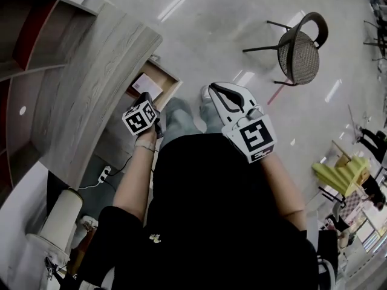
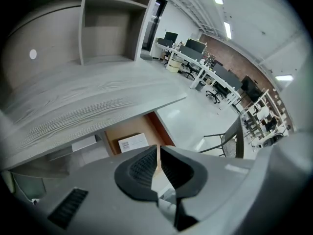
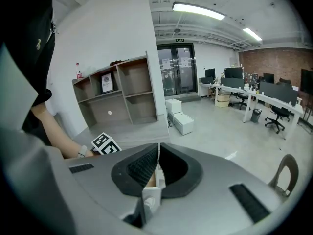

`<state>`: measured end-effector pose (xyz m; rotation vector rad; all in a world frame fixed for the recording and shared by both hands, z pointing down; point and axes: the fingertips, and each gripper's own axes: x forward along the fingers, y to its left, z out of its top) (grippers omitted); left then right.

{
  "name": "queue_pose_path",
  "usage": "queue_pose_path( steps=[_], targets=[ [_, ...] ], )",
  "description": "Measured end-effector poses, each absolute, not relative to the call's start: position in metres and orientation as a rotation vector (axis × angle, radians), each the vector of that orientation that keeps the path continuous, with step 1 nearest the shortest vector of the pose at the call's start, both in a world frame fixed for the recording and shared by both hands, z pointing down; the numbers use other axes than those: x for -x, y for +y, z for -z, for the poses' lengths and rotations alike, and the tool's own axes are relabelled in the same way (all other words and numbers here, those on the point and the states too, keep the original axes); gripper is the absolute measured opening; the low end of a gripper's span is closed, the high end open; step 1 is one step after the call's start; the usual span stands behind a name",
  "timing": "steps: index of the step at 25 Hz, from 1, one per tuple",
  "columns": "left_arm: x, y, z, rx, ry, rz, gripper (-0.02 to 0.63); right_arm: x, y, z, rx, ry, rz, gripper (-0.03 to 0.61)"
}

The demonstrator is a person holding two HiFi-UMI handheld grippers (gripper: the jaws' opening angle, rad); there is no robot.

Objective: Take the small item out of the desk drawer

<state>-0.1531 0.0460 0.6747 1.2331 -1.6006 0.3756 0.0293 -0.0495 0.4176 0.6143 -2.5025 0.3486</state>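
A grey wood desk (image 1: 91,95) fills the left of the head view. Under its edge a brown drawer (image 1: 171,79) stands pulled out, and a small white labelled box (image 1: 147,85) lies inside. My left gripper (image 1: 147,101) hovers just in front of the drawer, shut and empty. In the left gripper view its shut jaws (image 2: 158,150) point at the white box (image 2: 133,142) in the drawer (image 2: 146,126) below the desk top (image 2: 98,102). My right gripper (image 1: 213,89) is held over the person's legs, shut on nothing. Its own view shows the shut tips (image 3: 159,148) and the left gripper's marker cube (image 3: 105,143).
A mesh-backed chair (image 1: 299,50) stands on the floor at the far right. An open shelf unit (image 1: 24,59) rises behind the desk. A power strip (image 1: 104,174) and a white cylinder (image 1: 60,213) sit beside the desk. Office desks and chairs (image 2: 210,72) are far off.
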Motion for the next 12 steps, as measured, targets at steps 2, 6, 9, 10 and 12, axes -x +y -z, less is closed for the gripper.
queue_pose_path(
  steps=[2,6,9,10,12],
  targets=[
    [0.159,0.044,-0.690,-1.220,-1.589,-0.398,0.022,-0.025,-0.049,-0.418,-0.632,-2.481,-0.343,0.003],
    [0.167,0.037,-0.715,-1.196,-1.557,-0.438,0.107,-0.022,-0.047,-0.422,-0.658,-2.432,-0.336,0.003],
    [0.170,0.032,-0.733,-1.182,-1.545,-0.460,0.191,-0.024,-0.045,-0.427,-0.691,-2.399,-0.335,0.003],
    [0.171,0.031,-0.739,-1.180,-1.543,-0.469,0.220,-0.024,-0.044,-0.429,-0.697,-2.387,-0.336,0.003],
    [0.172,0.031,-0.750,-1.165,-1.538,-0.491,0.272,-0.024,-0.042,-0.431,-0.707,-2.366,-0.338,0.003]
  ],
)
